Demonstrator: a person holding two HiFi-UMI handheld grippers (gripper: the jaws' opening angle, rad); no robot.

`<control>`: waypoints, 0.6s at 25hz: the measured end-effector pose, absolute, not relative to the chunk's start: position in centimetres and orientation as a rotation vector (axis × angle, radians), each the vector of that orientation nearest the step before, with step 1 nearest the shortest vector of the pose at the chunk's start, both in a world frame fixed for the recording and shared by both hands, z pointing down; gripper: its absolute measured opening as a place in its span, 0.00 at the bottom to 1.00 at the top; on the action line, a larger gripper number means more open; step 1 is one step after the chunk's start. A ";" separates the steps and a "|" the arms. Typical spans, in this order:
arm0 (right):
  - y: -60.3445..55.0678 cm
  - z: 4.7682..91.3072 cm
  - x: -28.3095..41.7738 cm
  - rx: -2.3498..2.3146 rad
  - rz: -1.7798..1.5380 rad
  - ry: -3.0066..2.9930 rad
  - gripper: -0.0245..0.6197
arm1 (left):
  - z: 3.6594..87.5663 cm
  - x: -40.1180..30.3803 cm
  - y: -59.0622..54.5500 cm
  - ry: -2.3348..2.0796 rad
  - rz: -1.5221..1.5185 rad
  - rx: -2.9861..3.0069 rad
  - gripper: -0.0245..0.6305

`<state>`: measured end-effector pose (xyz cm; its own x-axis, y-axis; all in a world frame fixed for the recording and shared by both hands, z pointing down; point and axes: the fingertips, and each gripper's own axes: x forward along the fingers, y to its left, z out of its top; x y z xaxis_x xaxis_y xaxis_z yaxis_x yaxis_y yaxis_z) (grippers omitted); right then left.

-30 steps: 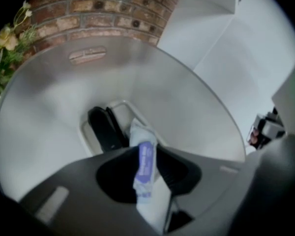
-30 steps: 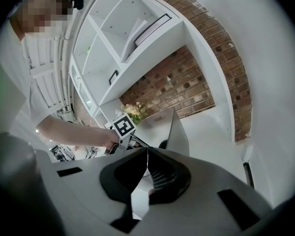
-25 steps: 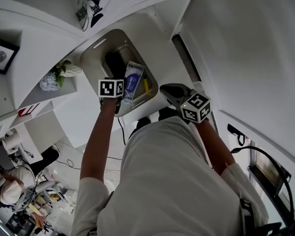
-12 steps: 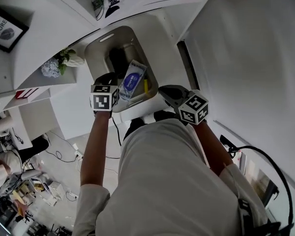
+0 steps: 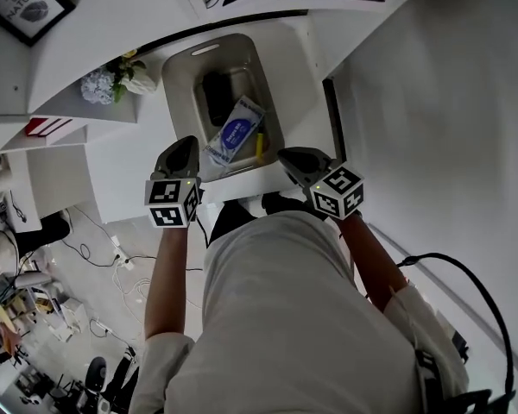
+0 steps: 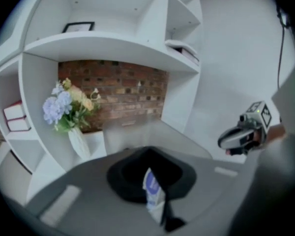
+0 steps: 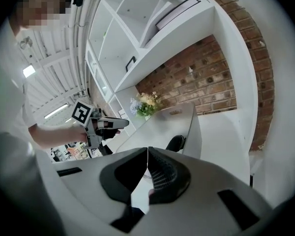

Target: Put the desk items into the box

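Head view: the box (image 5: 178, 74) already holds a packet (image 5: 235, 133), a dark item (image 5: 214, 95) and a yellow item (image 5: 260, 146). The left tongs (image 5: 183, 145), just closed, and the right tongs (image 5: 287, 156) are pinched empty. Little seems left.

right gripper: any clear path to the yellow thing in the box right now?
Probably yes. The yellow item lies exposed by the box's right wall, close to the right gripper; the packet sits beside it. The jaws are shut and must open first.

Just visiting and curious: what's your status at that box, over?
Left gripper just closed, empty, outside the box. Right gripper shut, empty. Packet, black item and yellow thing in the box. Nothing in the way.
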<state>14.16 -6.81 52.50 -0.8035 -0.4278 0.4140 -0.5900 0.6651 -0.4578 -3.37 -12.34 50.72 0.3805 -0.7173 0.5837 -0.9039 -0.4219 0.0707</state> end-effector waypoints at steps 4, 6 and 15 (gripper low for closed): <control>-6.4 51.5 13.4 0.874 0.831 -2.613 0.04 | 49.0 -5.3 -10.0 -1.429 0.532 2.289 0.04; -6.2 51.2 13.2 0.931 0.833 -2.603 0.04 | 48.2 -6.3 -8.8 -1.425 0.484 2.301 0.04; -3.4 49.9 10.4 1.124 0.832 -2.550 0.04 | 47.3 -9.8 -3.7 -1.293 0.412 2.369 0.04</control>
